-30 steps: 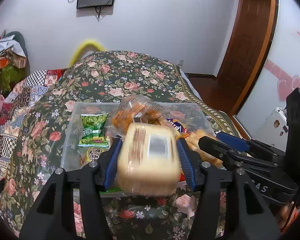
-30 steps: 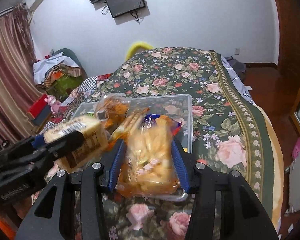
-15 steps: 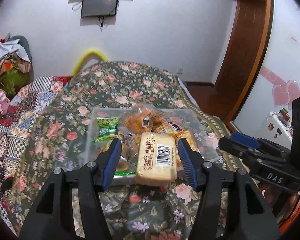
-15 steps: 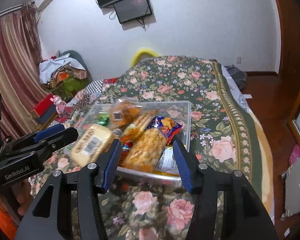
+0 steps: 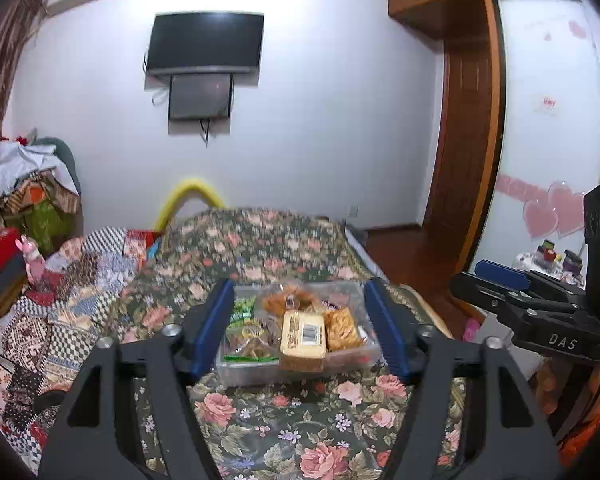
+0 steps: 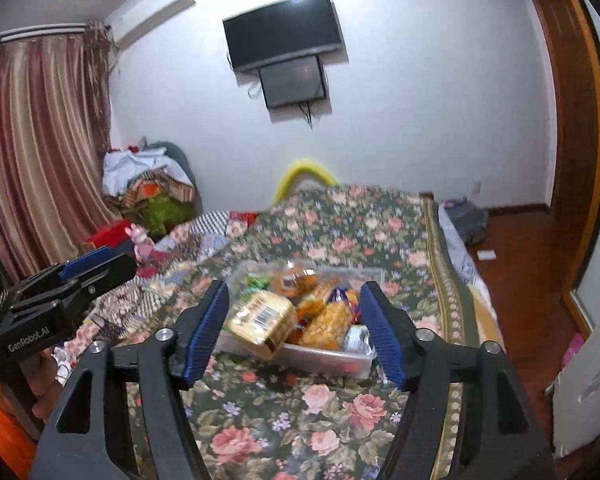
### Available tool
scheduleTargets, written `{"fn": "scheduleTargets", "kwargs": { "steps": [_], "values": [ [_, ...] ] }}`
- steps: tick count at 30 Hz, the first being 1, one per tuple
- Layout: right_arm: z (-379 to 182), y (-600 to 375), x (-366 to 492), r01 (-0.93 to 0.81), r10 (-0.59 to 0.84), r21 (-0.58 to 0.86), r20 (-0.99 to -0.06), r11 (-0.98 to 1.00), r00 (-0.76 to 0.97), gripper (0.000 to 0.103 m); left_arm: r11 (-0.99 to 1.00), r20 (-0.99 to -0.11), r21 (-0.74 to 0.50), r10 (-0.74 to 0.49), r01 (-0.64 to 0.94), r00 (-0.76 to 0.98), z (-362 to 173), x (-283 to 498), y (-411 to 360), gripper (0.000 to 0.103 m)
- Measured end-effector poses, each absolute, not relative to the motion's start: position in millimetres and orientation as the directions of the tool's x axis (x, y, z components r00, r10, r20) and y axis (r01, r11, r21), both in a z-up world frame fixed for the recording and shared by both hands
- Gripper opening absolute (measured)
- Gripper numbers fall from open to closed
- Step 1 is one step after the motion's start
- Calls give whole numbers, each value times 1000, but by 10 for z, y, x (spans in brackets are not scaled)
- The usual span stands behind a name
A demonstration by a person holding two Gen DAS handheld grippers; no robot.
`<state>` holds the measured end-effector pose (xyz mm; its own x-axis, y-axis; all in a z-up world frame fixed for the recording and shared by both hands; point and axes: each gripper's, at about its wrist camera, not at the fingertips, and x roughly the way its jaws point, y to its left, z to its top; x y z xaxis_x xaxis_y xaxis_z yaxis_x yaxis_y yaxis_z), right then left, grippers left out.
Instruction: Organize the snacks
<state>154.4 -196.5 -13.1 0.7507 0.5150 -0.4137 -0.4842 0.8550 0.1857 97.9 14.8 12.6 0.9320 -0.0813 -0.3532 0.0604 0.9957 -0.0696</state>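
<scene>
Risk of spillage: with left gripper [image 5: 300, 326] and right gripper [image 6: 294, 330] spreading, empty, above the bed [image 5: 260, 248], yellow packet [image 5: 303, 340] overhanging heaped tub [image 5: 356, 360] rim, likely to slide off.

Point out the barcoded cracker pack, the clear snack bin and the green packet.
barcoded cracker pack [image 5: 303, 334], left wrist view, top face by the barcode.
clear snack bin [image 6: 328, 356], right wrist view, near wall.
green packet [image 5: 242, 309], left wrist view, its middle.
</scene>
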Motion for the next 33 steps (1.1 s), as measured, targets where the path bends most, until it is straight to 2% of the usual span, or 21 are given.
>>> {"fn": "scheduleTargets", "kwargs": {
  "steps": [10, 12, 33],
  "values": [
    [108, -1988, 1157, -484, 506, 151, -315, 862, 803, 96, 998, -263, -47, -62, 52, 963, 293, 604, 86, 103],
    [113, -1984, 1112, -478, 498, 144, -303, 866, 812, 103, 998, -256, -49, -62, 51, 965, 295, 554, 76, 103],
    [42, -2001, 930, -455, 473, 130, -282, 881, 835, 103, 997, -271, -69, -57, 39, 961, 231, 446, 86, 103]
  ]
}}
